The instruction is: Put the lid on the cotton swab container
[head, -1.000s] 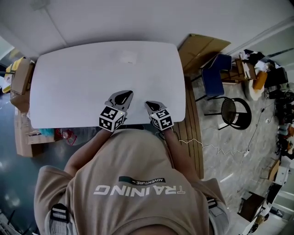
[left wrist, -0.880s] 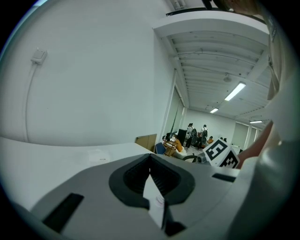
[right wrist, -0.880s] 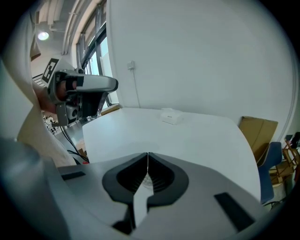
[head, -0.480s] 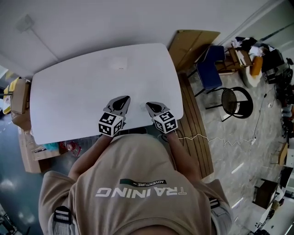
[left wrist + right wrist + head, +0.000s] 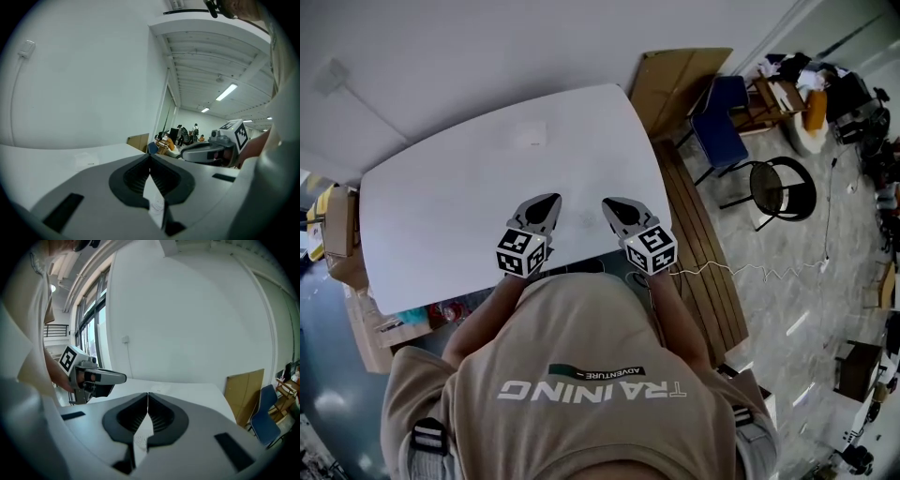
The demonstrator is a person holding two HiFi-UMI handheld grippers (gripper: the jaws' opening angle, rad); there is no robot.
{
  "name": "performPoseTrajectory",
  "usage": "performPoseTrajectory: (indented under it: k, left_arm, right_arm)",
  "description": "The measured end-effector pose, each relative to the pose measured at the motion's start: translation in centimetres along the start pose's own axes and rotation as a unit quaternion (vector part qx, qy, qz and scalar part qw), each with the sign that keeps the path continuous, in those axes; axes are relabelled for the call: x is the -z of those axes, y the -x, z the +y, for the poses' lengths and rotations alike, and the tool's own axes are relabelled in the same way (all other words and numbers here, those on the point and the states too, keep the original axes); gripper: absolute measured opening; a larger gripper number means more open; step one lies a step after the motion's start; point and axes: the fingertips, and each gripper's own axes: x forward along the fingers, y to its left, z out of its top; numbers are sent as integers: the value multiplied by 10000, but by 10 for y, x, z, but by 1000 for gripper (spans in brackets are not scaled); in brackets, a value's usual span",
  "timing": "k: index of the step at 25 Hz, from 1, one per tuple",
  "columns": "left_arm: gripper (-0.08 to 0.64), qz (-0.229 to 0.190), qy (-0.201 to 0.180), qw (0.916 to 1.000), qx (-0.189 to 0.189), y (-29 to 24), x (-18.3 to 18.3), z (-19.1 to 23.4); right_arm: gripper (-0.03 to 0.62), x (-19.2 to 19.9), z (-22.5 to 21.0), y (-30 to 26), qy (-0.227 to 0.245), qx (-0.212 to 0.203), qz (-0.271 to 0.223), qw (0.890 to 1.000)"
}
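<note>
Looking down in the head view, a person in a beige printed shirt [image 5: 581, 375] stands at the near edge of a white, round-cornered table [image 5: 441, 197]. The left gripper [image 5: 551, 200] and the right gripper [image 5: 610, 203] rest side by side, a little apart, over the table's near edge, each with its marker cube toward the person. A small pale squarish object [image 5: 531, 134] lies alone toward the far side of the table, well apart from both grippers. It is too faint to tell whether it is the cotton swab container or its lid. Nothing lies between it and the grippers. Right of the table are a leaning brown cardboard sheet [image 5: 675, 75], a blue chair [image 5: 719, 131], a black round-seated chair [image 5: 780, 187], a strip of wooden slats [image 5: 698, 272] and a white cable [image 5: 750, 272] trailing on the floor. Cardboard boxes [image 5: 337, 225] sit at the left.

In the left gripper view, the left gripper [image 5: 150, 157] has its jaws pressed together with nothing between them. The pale object [image 5: 86, 162] shows faintly on the tabletop ahead, and the right gripper [image 5: 211, 150] is to the right.

In the right gripper view, the right gripper [image 5: 148, 394] also has its jaws together and empty. The left gripper [image 5: 93, 378] is at the left, and the cardboard sheet [image 5: 243, 394] and blue chair [image 5: 267, 420] are at the right.
</note>
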Motion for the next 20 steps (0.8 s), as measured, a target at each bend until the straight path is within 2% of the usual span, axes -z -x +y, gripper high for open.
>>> performPoseTrajectory:
  k: [7,16,20]
  left_arm:
    - [12,-71,-76,9999,104,-4,-7,1]
    - [12,-544,-178,9982,192,8,-41,-4]
    - [12,-683,0,9974,229,10,-51,-5]
  right_arm:
    - [18,-18,1,19,10,61,-387,9992]
    - [18,-62,-7,50,225,353,-1154,9924]
    - [18,-85,-10,62,412,405,-1404,9884]
